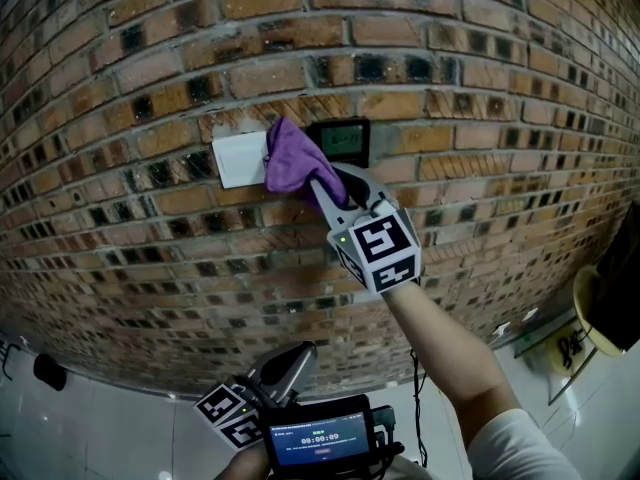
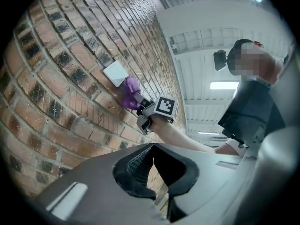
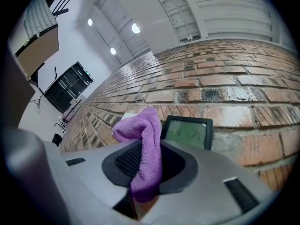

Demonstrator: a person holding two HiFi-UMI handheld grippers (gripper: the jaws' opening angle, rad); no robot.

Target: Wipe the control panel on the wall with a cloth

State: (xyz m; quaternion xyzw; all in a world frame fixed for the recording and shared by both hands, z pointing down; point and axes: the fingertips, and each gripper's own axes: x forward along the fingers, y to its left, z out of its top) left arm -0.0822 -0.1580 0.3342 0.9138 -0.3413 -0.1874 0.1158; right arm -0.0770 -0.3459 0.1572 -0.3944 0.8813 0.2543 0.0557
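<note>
Bottom centre: grey left gripper (image 1: 296,360), jaws closed, empty. Mid-frame: grey right gripper (image 1: 325,186) clamped on purple terry cloth (image 1: 290,158), pressed against brown brick wall (image 1: 150,98) between white square plate (image 1: 238,158) and black green-screened control panel (image 1: 346,140).

Brick wall (image 1: 150,208); glossy white floor (image 1: 120,433)

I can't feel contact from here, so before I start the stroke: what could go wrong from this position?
The purple cloth sits mostly over the white plate, left of the control panel screen, so a stroke may miss it. The right gripper pinches only a fold; the rough brick wall could snag the cloth and pull it loose.
</note>
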